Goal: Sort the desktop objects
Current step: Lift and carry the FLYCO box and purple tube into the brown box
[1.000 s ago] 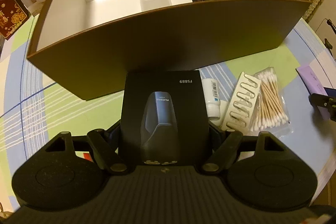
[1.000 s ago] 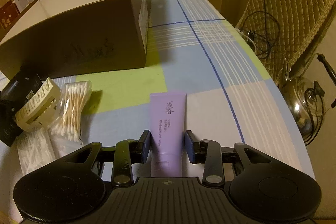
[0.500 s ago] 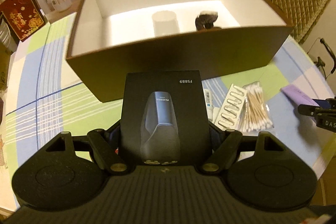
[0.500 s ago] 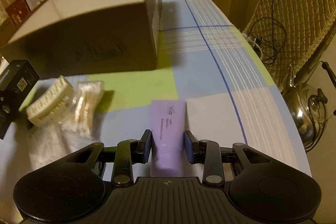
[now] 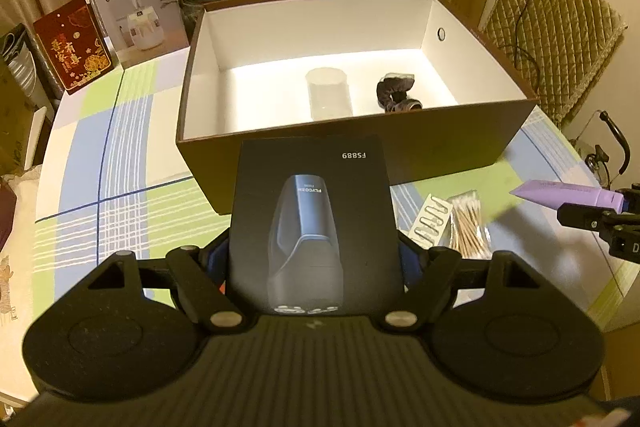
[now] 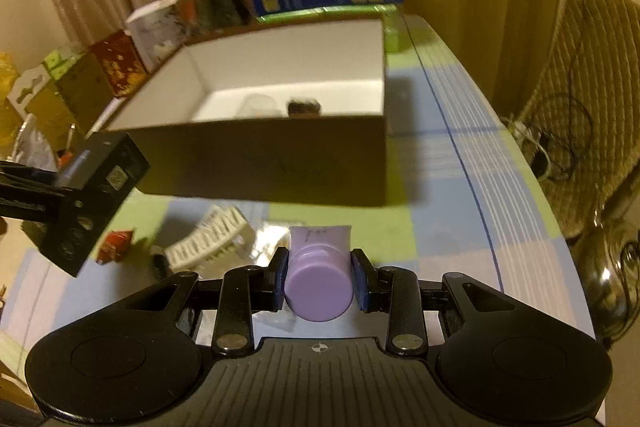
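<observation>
Looking from the left wrist, a black shaver box (image 5: 314, 227) is clamped in the left tongs (image 5: 314, 263) before the open brown box (image 5: 400, 147); its near wall should be cleared first. From the right wrist, a purple tube (image 6: 319, 275) is pinched in the right tongs (image 6: 319, 281) above the counter (image 6: 460, 227).

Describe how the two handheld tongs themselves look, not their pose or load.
Both the left tongs and right tongs are matte black, with a ribbed body, two round side discs, silver pivot rivets and blue finger pads. The right body carries a small crosshair mark. No cables or sleeves show.
</observation>
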`<state>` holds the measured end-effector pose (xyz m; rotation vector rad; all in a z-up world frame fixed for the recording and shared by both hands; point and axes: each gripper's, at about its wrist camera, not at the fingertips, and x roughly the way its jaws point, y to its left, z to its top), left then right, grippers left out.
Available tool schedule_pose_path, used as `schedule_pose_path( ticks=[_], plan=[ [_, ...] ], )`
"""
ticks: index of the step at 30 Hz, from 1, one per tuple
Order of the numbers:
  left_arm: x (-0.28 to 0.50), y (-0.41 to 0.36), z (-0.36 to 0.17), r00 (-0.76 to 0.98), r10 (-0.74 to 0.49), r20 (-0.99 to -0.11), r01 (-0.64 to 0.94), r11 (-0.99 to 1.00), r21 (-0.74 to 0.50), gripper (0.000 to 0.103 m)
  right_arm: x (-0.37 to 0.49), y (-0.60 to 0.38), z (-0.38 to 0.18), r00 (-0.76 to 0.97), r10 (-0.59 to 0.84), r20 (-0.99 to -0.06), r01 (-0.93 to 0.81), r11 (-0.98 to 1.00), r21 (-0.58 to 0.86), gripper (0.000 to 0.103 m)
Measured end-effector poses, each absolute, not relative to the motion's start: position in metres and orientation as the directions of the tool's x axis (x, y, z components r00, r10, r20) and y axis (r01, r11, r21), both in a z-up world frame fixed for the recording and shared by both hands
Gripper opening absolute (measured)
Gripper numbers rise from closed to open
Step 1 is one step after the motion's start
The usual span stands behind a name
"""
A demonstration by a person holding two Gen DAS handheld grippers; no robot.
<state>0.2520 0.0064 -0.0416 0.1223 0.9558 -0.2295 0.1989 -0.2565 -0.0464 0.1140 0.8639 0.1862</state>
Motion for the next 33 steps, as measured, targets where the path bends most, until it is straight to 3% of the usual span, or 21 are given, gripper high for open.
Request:
schedule_pose_path(
  ticks=[23, 33],
  plan=[
    [0.282, 0.001, 0.008, 0.657, -0.18, -0.732, 0.263, 0.965, -0.001, 0.076, 0.229, -0.245, 0.025, 0.747, 0.279, -0.604, -0.245, 0.959, 0.141, 0.03],
    [0.344, -0.001, 0.007, 0.654, -0.156, -0.74, 0.24, 0.971, 0.007, 0.076, 0.291, -0.247, 0.015, 0.751, 0.243, -0.614, -0.215, 0.969, 0.121, 0.03]
  ],
)
